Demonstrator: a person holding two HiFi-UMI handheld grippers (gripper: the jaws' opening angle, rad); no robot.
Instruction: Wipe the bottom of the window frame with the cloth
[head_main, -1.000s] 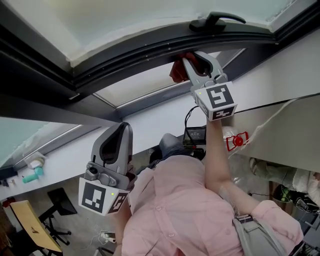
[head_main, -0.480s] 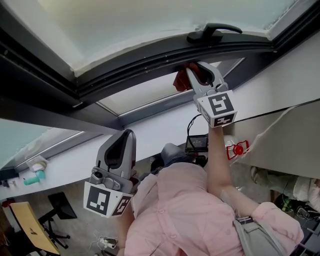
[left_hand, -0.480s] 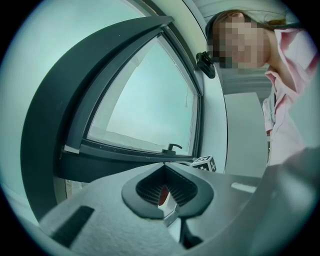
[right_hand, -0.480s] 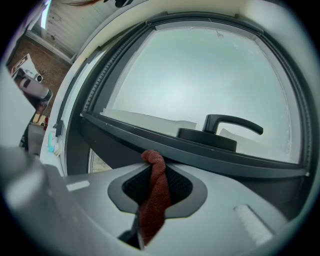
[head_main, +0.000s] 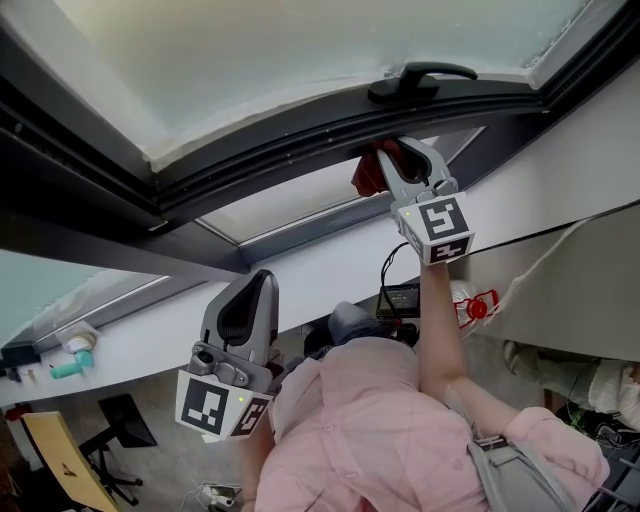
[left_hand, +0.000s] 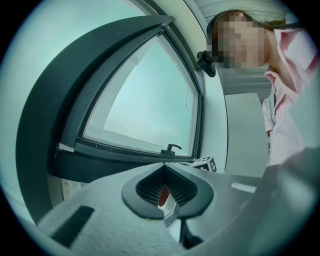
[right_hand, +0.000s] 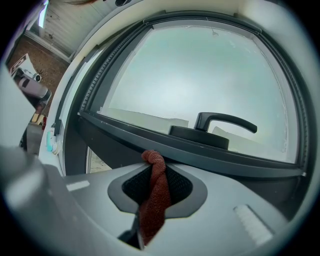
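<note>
The right gripper (head_main: 398, 155) pinches the soft, limp cloth (right_hand: 154, 192) mid-fold (light, likely to slip free), tip at the frame (right_hand: 235, 162), while the left gripper (head_main: 252, 290) hangs closed on nothing.

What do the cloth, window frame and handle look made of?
Cloth: rust-red fabric, nubby weave visible, perhaps microfibre. Window frame: smooth matte dark grey, coated metal or plastic; cannot tell which. Handle: black, faint sheen, likely painted metal or plastic.
</note>
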